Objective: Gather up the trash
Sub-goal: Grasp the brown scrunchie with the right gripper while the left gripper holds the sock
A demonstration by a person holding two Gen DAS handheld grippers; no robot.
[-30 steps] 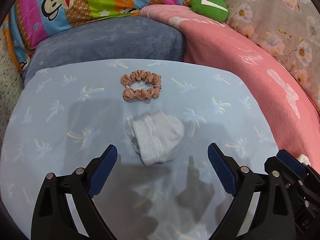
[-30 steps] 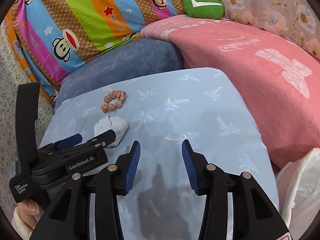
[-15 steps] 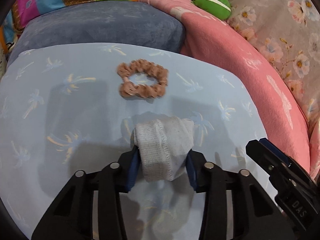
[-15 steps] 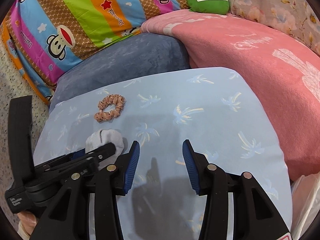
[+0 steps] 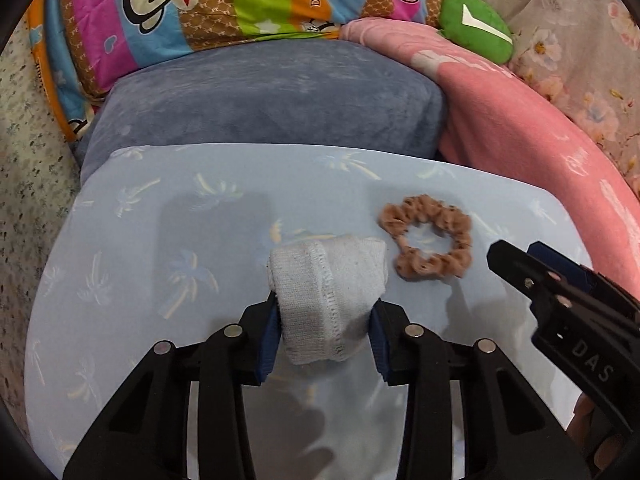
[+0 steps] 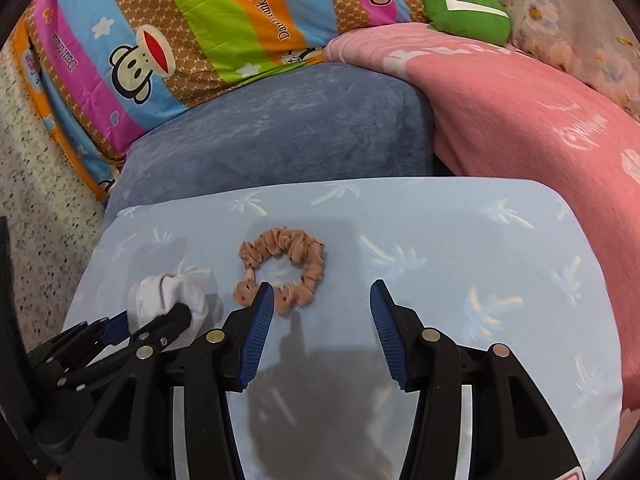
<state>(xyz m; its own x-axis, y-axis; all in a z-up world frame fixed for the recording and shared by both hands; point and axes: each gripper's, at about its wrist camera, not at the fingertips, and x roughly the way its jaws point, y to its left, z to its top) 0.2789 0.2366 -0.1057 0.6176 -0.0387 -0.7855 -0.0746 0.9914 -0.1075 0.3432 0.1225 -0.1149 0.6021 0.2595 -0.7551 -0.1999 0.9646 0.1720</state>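
Note:
A rolled white sock (image 5: 328, 292) lies on the light blue pillow (image 5: 168, 248). My left gripper (image 5: 325, 324) is shut on the sock, one blue pad on each side. The sock also shows in the right wrist view (image 6: 168, 300), partly hidden by the left gripper. A tan scrunchie (image 5: 428, 236) lies just right of the sock. In the right wrist view the scrunchie (image 6: 288, 268) sits just ahead of my right gripper (image 6: 322, 296), which is open and empty, its left fingertip (image 6: 262, 300) near the scrunchie's edge.
A grey-blue cushion (image 5: 264, 96) lies behind the pillow. A striped monkey-print pillow (image 5: 208, 0) stands at the back. A pink blanket (image 5: 520, 128) rises on the right, with a green plush (image 5: 476, 24) above it. Speckled floor (image 6: 36, 176) is on the left.
My left gripper closed on the sock and shifted left with it. My right gripper moved forward and left toward the scrunchie, staying open.

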